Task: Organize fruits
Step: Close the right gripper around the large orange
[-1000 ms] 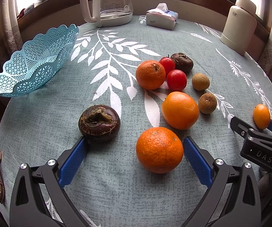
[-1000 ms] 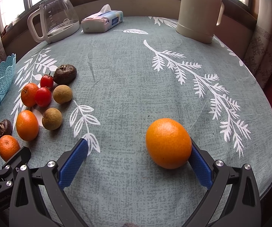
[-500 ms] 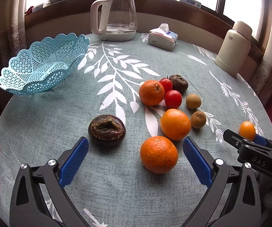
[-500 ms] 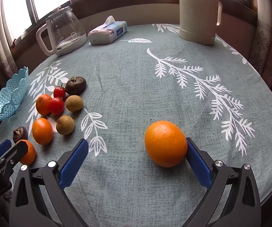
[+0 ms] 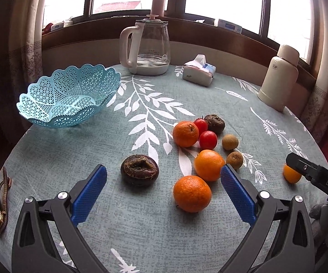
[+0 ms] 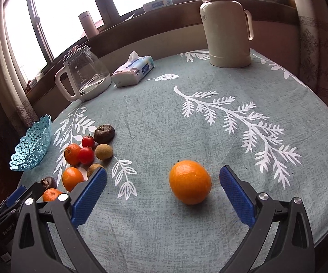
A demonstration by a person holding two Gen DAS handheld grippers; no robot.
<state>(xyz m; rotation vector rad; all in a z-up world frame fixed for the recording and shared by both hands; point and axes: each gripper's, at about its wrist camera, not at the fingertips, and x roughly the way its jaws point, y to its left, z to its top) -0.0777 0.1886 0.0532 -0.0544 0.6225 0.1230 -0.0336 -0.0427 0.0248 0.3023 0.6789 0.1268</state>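
Right hand-held gripper [image 6: 162,190], spread wide, is hovering with lone orange [image 6: 189,182] between its pads; closing comes next, then carrying to basket [image 6: 33,150].

Right claw [image 5: 309,173] hides part of lone orange [image 5: 292,174]; kettle lettering unreadable

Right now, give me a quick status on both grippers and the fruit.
Left gripper open, right gripper open. Lone orange between right gripper's fingers, ungripped. Basket empty. Path clear.
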